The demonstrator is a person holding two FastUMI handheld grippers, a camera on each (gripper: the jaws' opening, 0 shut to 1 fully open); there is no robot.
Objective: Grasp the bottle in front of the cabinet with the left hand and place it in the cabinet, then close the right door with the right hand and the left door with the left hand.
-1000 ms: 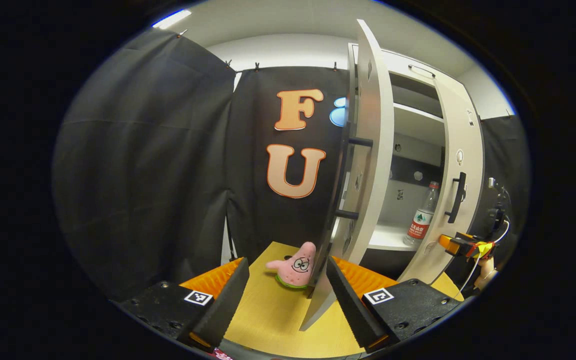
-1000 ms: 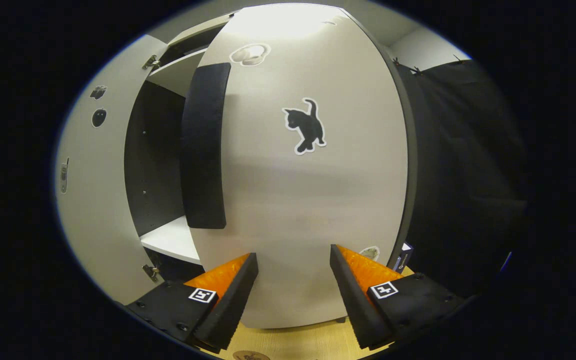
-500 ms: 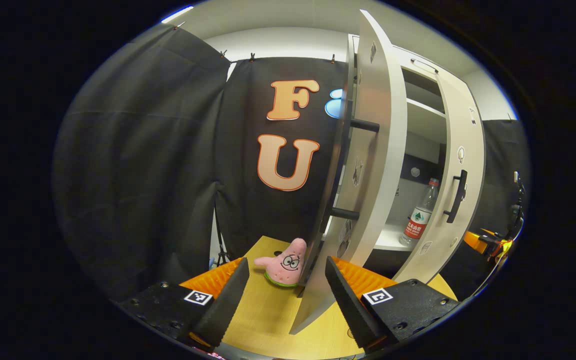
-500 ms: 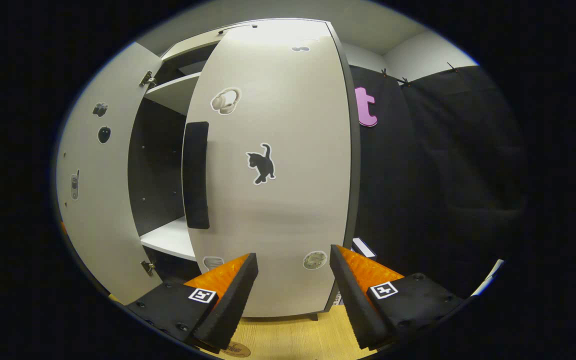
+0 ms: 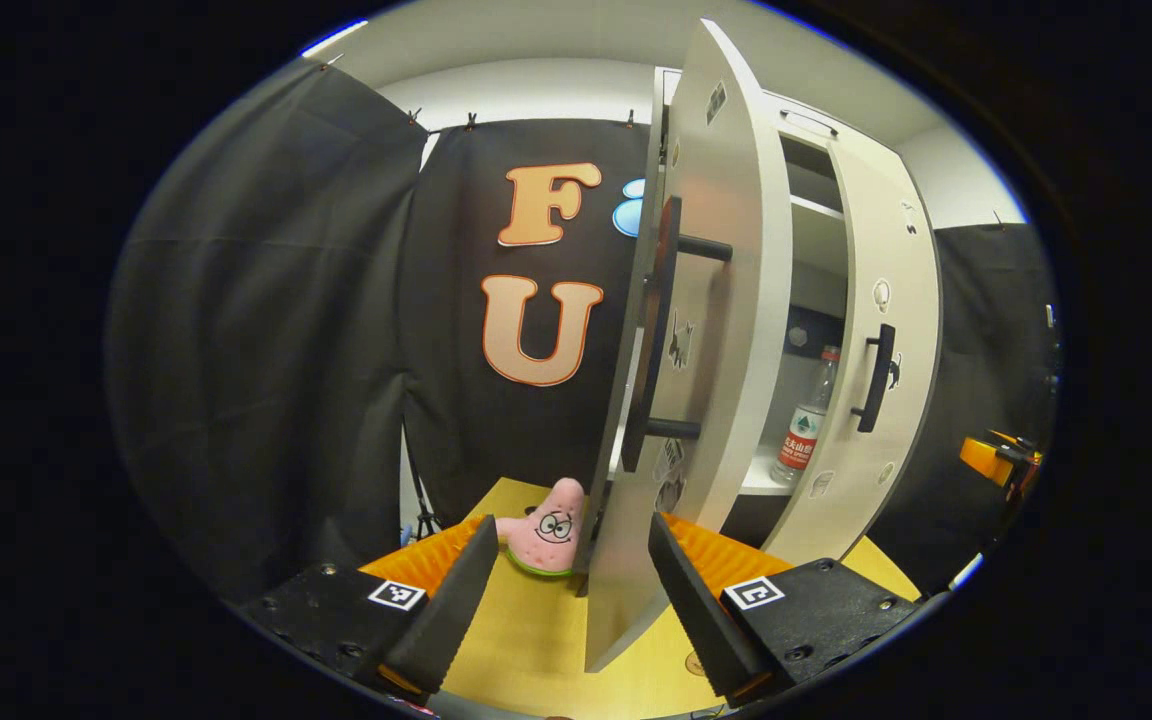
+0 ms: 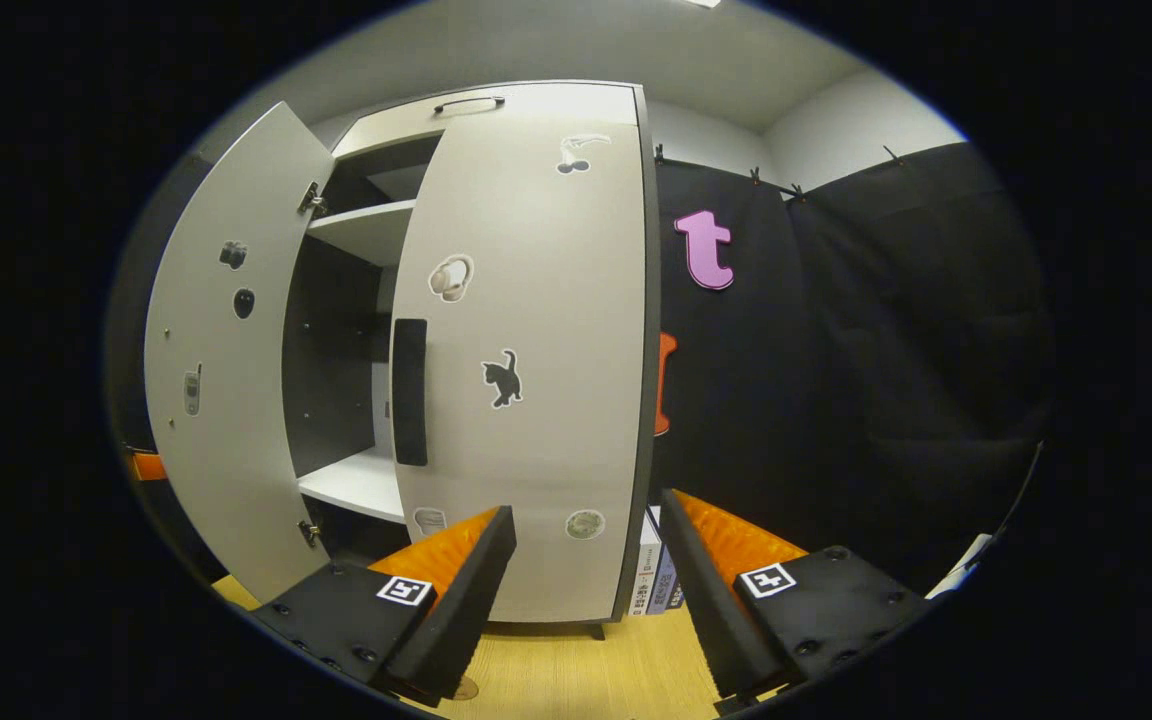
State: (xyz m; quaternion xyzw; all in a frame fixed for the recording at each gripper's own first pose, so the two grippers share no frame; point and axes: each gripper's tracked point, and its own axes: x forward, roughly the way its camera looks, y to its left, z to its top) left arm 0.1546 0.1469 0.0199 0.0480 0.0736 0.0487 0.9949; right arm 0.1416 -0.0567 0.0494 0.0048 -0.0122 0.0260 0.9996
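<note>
Both tongs open and empty, left tongs [image 5: 566, 590] at the left door [image 5: 706, 400] edge; bottle [image 5: 804, 425] is shelved, so I'd push it flat near the handle [image 5: 658, 330], right tongs [image 6: 586, 590] clear.

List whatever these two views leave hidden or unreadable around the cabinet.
- Bottle, left gripper view: partly covered by the left door; its label is too small to read.
- Cabinet interior, right gripper view: mostly behind the right door, so the bottle's spot is hidden.
- Plush star toy, left gripper view: one side hidden behind the left door's edge.
</note>
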